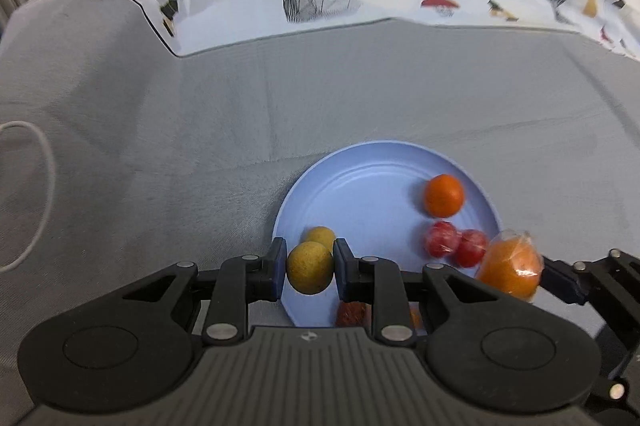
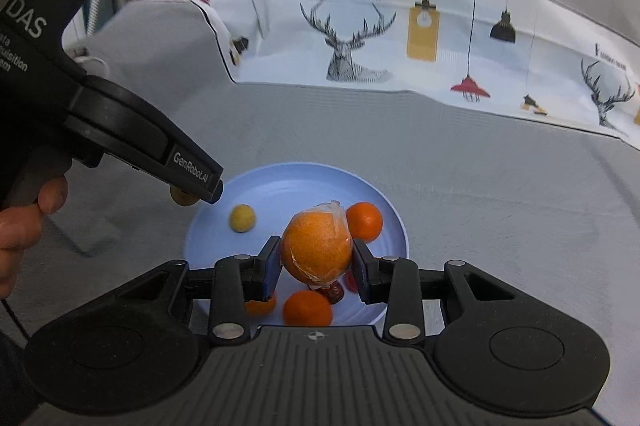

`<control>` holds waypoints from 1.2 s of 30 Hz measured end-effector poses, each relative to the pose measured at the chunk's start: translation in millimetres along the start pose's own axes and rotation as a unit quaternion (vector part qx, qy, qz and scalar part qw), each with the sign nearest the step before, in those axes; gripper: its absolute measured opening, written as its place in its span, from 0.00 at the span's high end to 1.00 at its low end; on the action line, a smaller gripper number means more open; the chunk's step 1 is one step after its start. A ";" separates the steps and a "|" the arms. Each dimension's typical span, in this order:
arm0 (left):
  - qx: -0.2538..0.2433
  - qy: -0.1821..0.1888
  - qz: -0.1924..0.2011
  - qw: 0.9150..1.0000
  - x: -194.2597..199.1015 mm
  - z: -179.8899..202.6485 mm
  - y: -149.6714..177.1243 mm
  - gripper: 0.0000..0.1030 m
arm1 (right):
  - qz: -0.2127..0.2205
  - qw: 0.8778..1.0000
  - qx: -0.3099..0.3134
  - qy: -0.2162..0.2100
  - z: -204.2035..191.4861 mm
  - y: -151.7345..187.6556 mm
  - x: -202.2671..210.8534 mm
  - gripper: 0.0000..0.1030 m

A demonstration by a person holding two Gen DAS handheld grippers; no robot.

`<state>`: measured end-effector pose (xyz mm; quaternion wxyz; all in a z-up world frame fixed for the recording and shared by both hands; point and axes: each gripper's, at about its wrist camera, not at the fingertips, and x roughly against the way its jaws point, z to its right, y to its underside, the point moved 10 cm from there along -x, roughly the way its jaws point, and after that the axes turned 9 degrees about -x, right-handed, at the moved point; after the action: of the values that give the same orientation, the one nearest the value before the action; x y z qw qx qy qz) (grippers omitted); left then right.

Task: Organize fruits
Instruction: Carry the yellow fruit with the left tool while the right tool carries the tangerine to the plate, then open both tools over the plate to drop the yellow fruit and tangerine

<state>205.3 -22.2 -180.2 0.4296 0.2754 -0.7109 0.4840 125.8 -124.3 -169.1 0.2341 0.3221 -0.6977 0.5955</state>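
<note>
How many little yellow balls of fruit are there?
2. One yellow fruit is held in the left gripper over the near-left edge of the blue plate. The other yellow fruit lies on the plate just behind it. More may be hidden behind the grippers.

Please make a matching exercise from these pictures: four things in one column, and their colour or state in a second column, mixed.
Things:
1. left gripper
2. right gripper
3. plate
4. two small round fruits

States:
A. light blue, on the grey cloth
B. shut on the wrapped orange
C. red, lying on the plate
D. shut on the yellow-green fruit

Pairs: 1-D, 2-B, 3-A, 4-C
</note>
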 end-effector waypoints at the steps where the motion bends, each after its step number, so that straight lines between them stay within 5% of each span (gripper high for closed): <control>1: -0.001 0.000 -0.004 1.000 -7.2 0.6 -0.8 0.74 | -0.005 1.000 -0.001 0.000 1.4 0.6 -6.4 0.63; 11: -0.011 -0.008 -0.030 0.999 -46.1 0.1 -5.0 0.73 | -0.039 0.999 -0.004 0.000 9.2 7.4 -44.7 0.62; 13: -0.015 -0.014 -0.026 0.999 -44.9 0.4 -8.0 0.45 | -0.046 0.999 -0.007 -0.001 11.4 6.3 -50.8 0.59; 14: -0.018 -0.017 -0.025 0.999 -42.3 0.3 -9.8 0.10 | -0.049 0.999 -0.012 0.001 13.5 4.8 -52.7 0.45; 15: -0.019 -0.024 -0.021 0.999 -38.8 -0.6 -11.9 0.01 | -0.050 0.999 -0.017 0.008 16.4 2.6 -52.8 0.23; 17: -0.024 -0.036 0.000 0.999 -25.3 -1.3 -14.8 0.00 | -0.042 0.999 -0.018 0.021 20.8 -2.3 -47.0 0.12; 25: -0.017 -0.020 -0.005 1.000 31.8 3.1 10.4 0.00 | -0.039 0.999 -0.015 0.016 9.8 13.8 20.8 0.06; 36: -0.009 -0.034 0.017 0.999 103.8 6.6 73.2 0.00 | 0.027 0.999 -0.012 0.032 -13.7 37.3 105.0 0.01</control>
<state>94.2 2.0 -123.2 0.3994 0.2760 -0.7338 0.4752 26.1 -125.6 -117.4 0.2440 0.2812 -0.7054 0.6032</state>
